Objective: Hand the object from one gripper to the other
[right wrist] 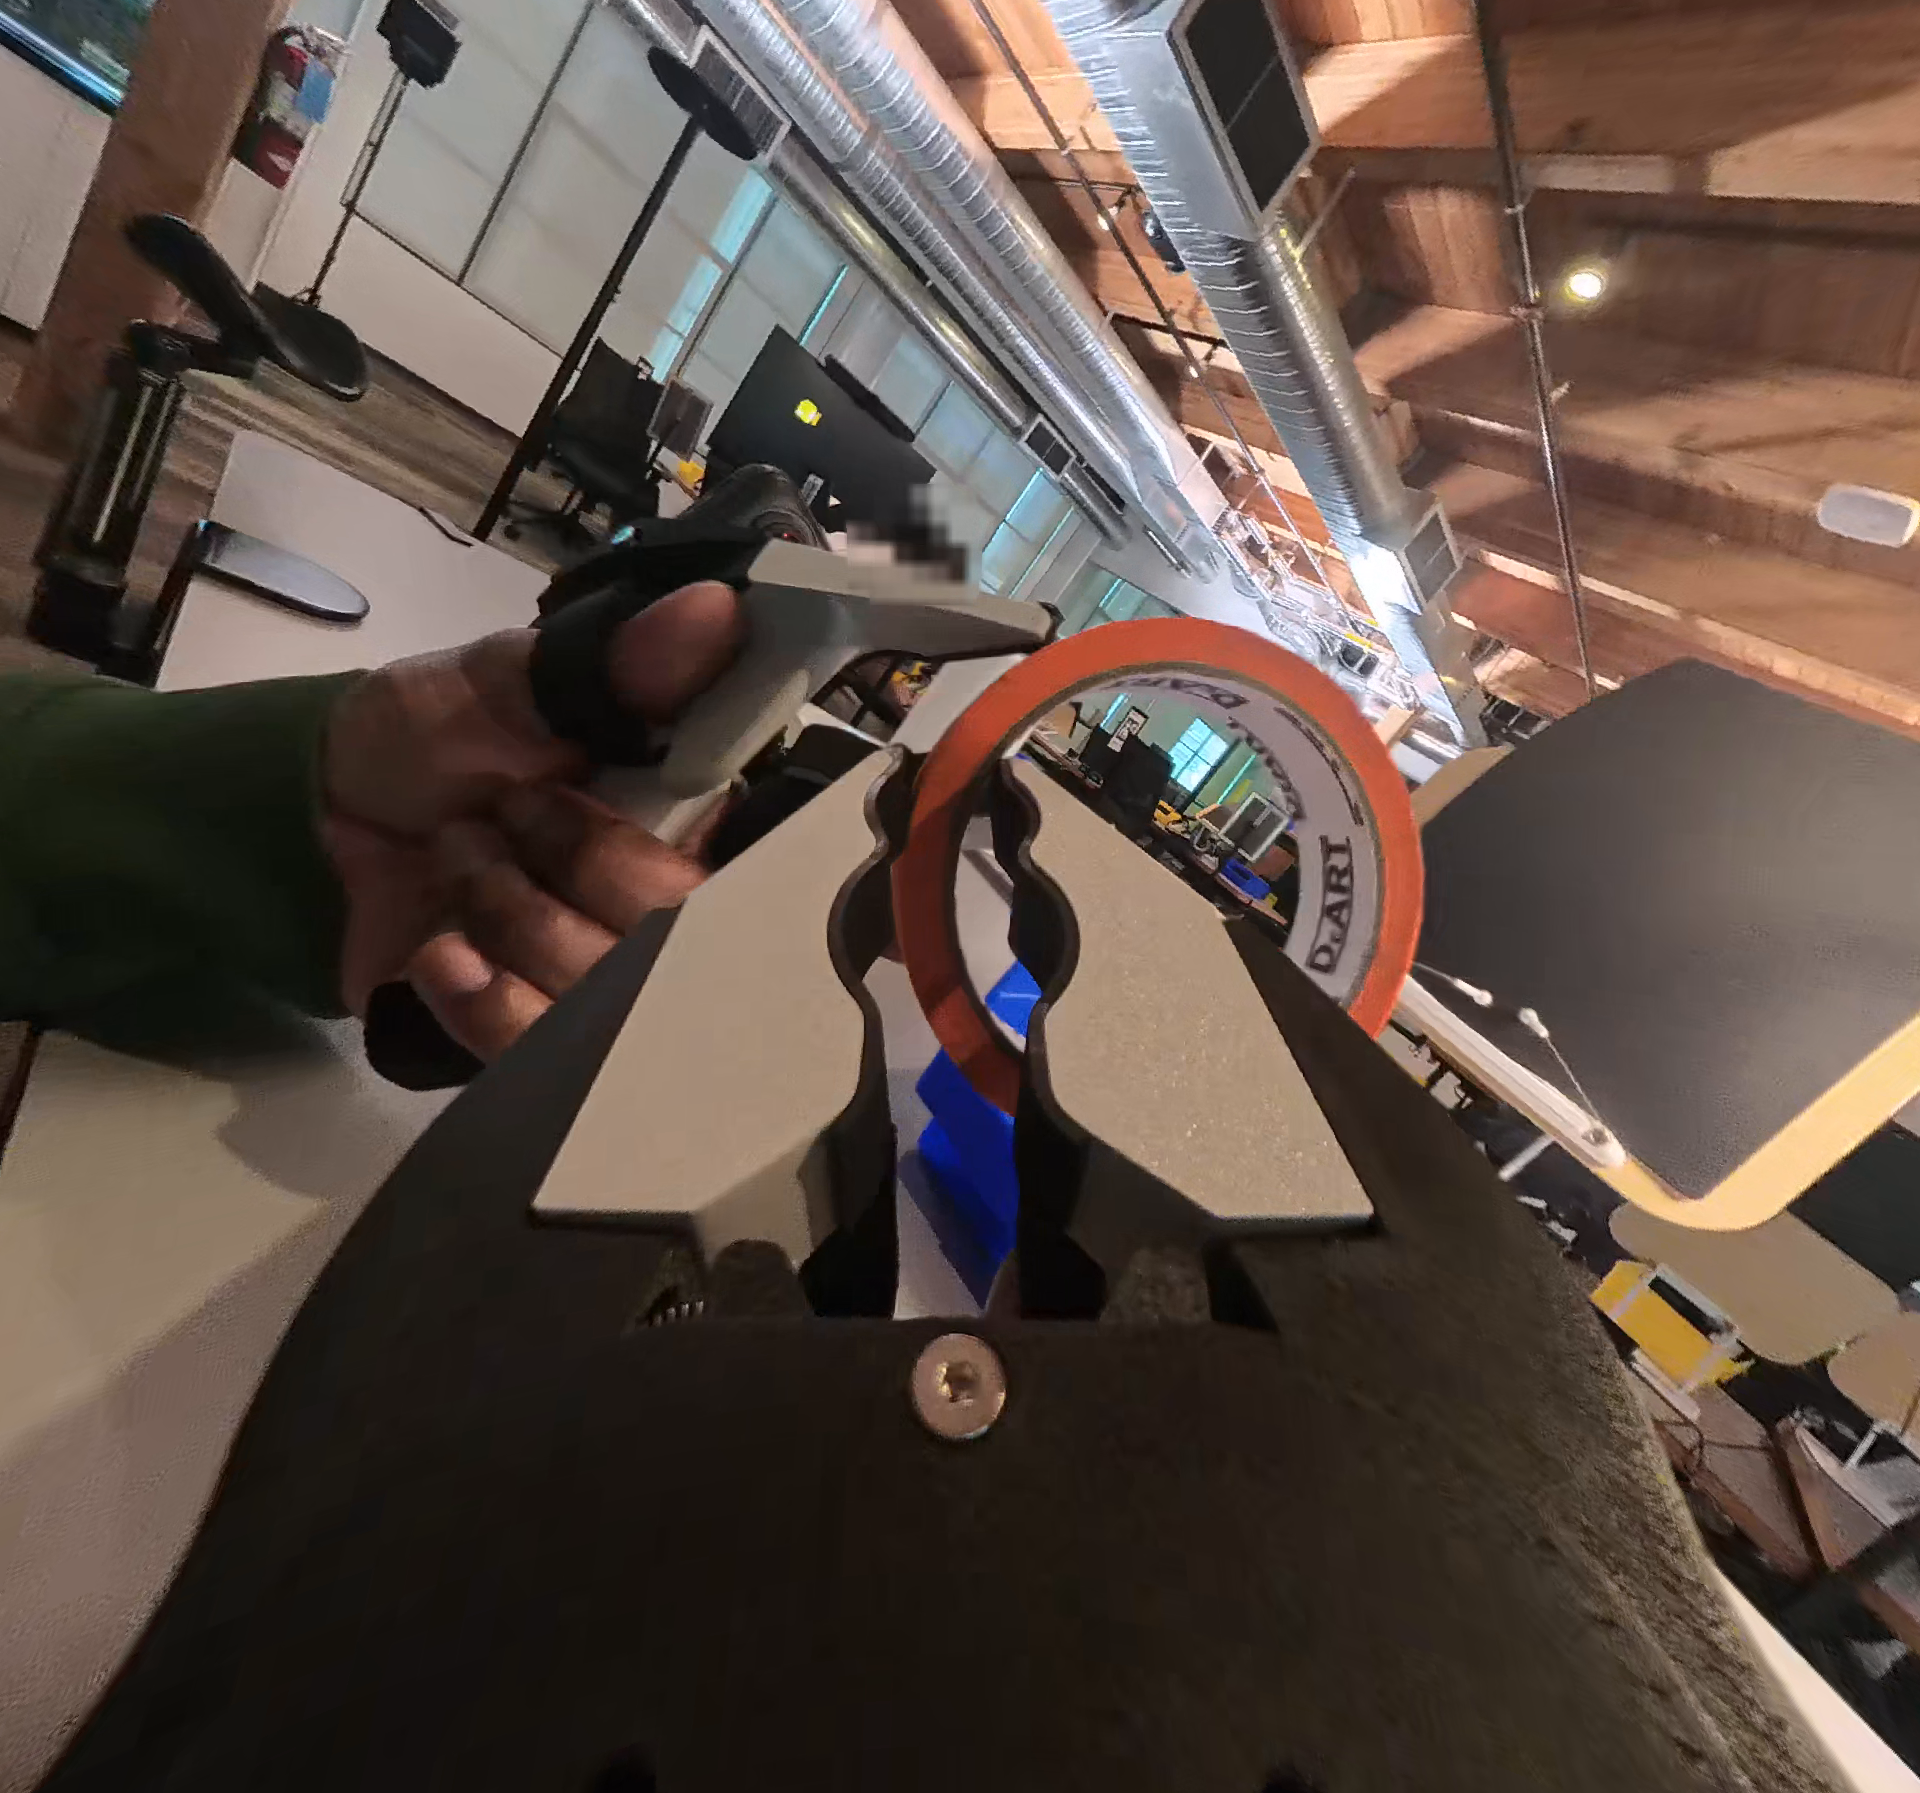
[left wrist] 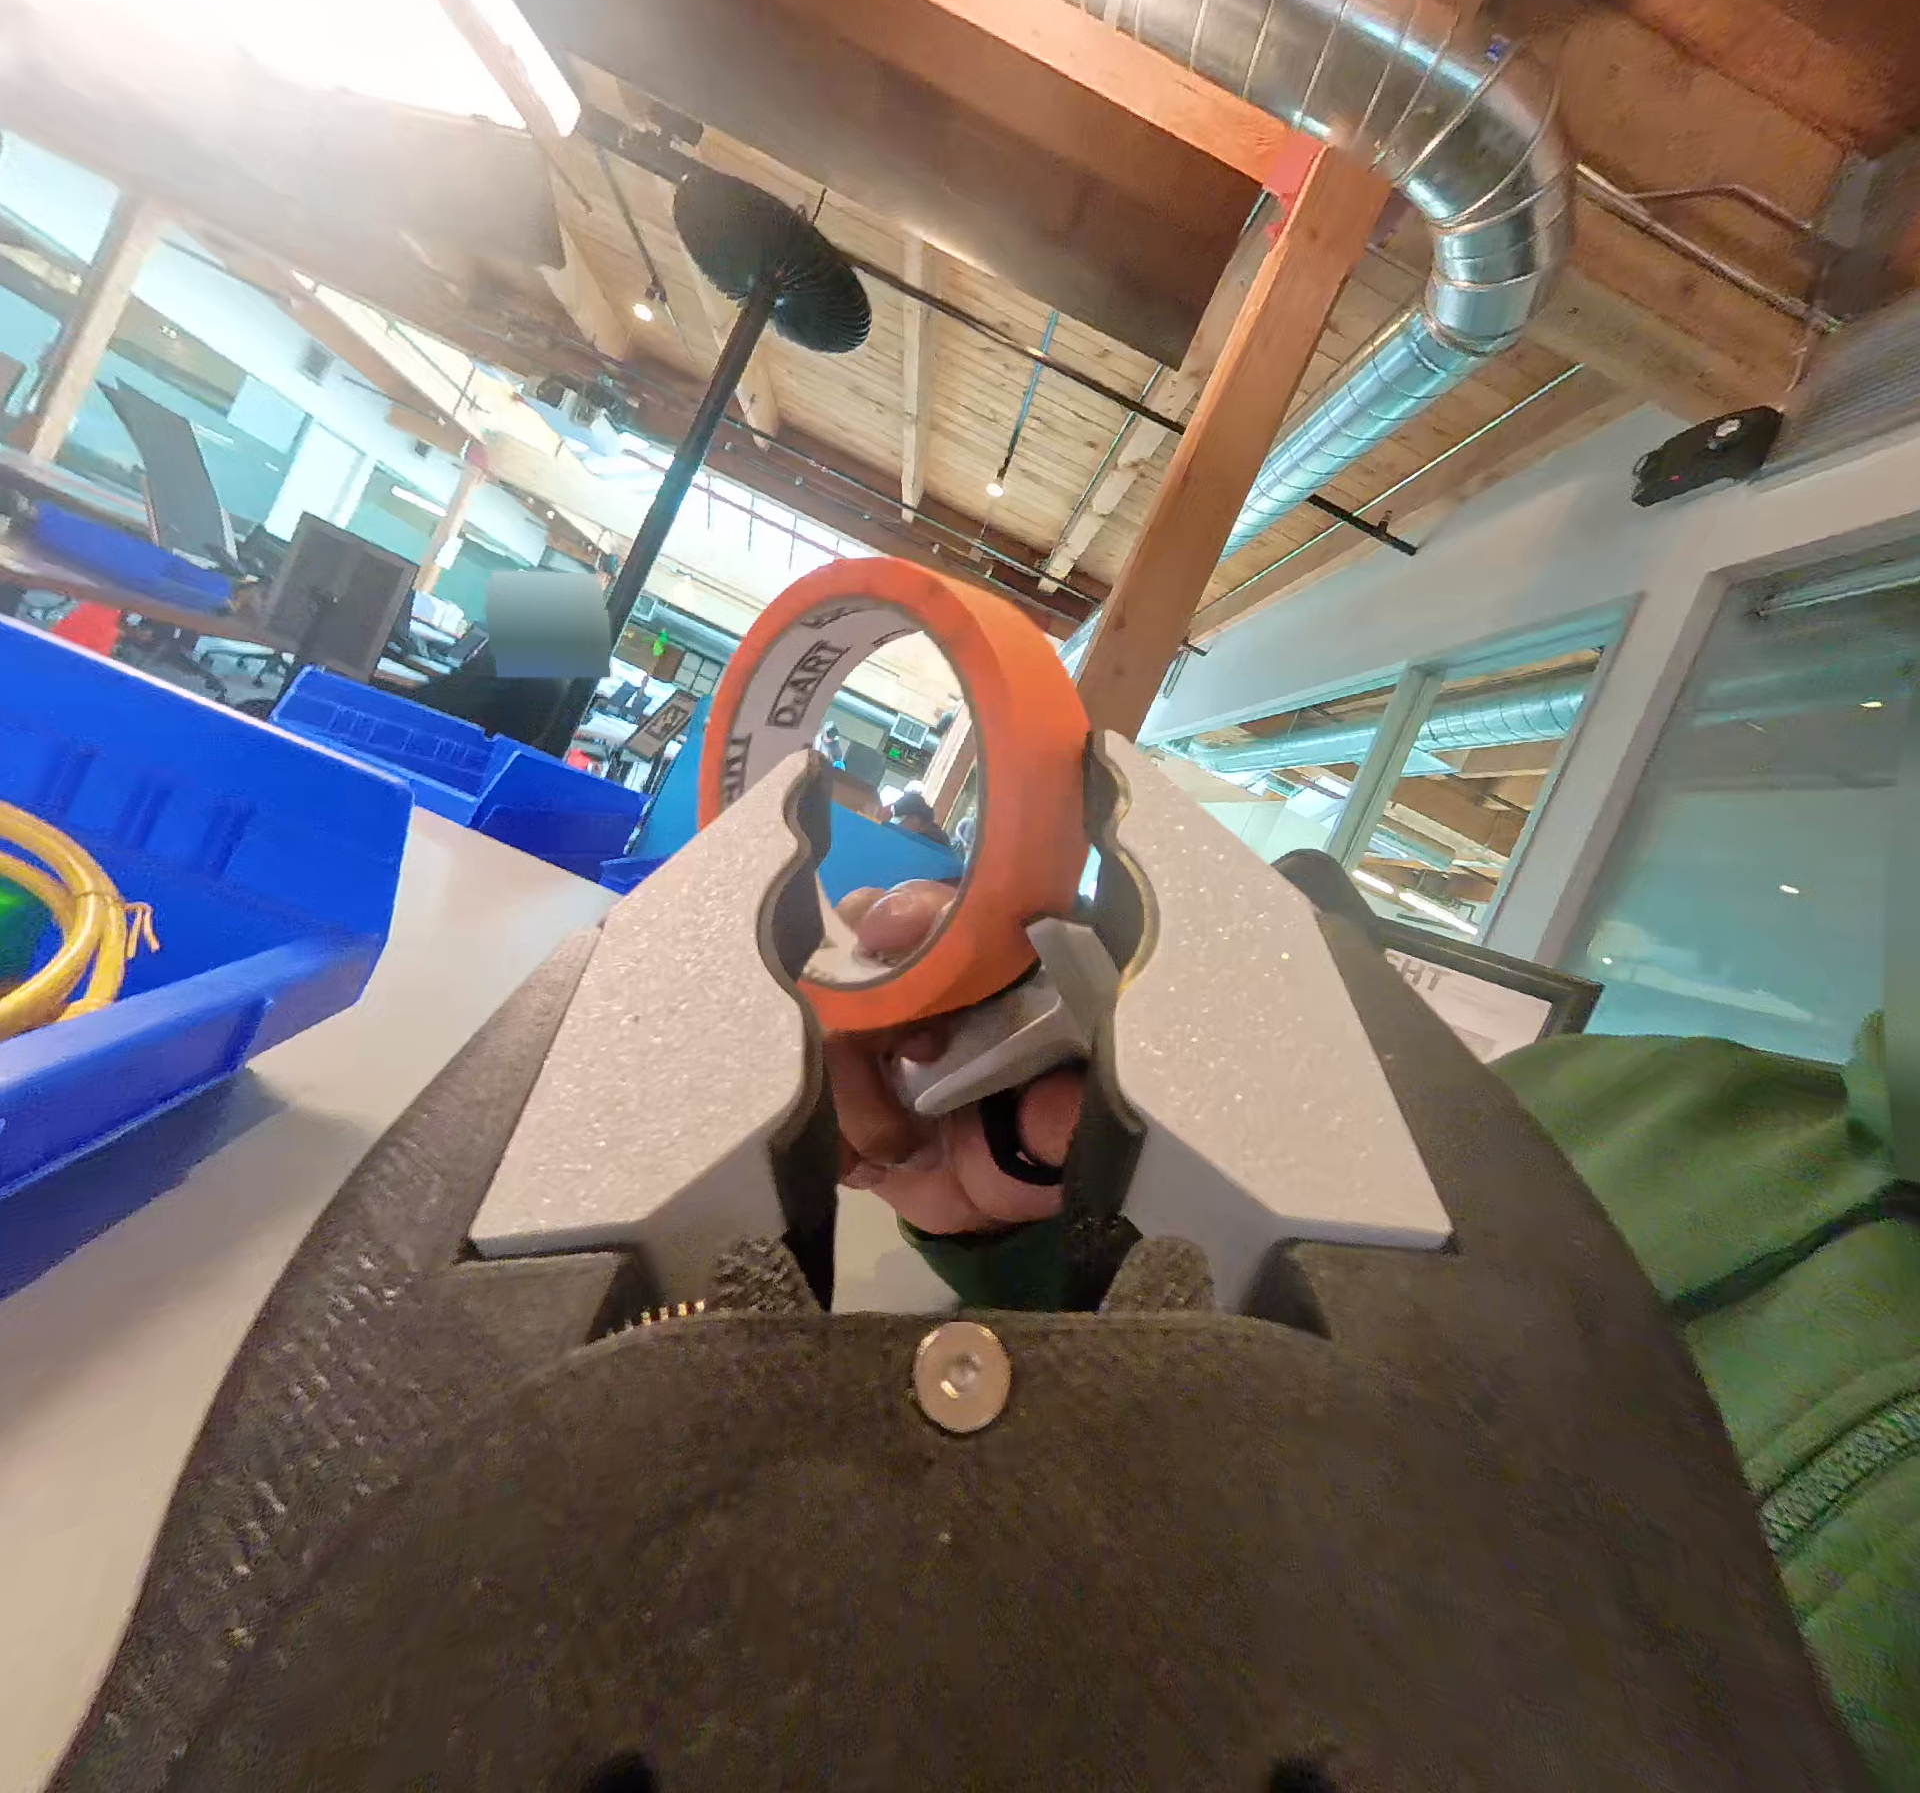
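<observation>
Open workshop: timber-beamed ceiling (left wrist: 935, 413) carrying silver spiral ducting (left wrist: 1455, 216) (a vent box hangs from it). Glazed partitions (left wrist: 1766, 767) line one wall. White tables (right wrist: 343, 538) and blue bins (left wrist: 208, 870) stand below.

Open-plan workshop-office: exposed ducts (left wrist: 1455, 185), blue bins (left wrist: 208, 912), monitors (right wrist: 821, 439).

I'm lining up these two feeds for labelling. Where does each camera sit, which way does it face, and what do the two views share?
Left wrist view: on the left gripper, facing forward and upward along its fingers at the orange tape roll and ceiling; the other hand and green sleeve show.
Right wrist view: on the right gripper, tilted, looking up at the tape roll; the left hand holding its gripper shows.
Shared: the tape roll, which sits between both pairs of fingers.
</observation>
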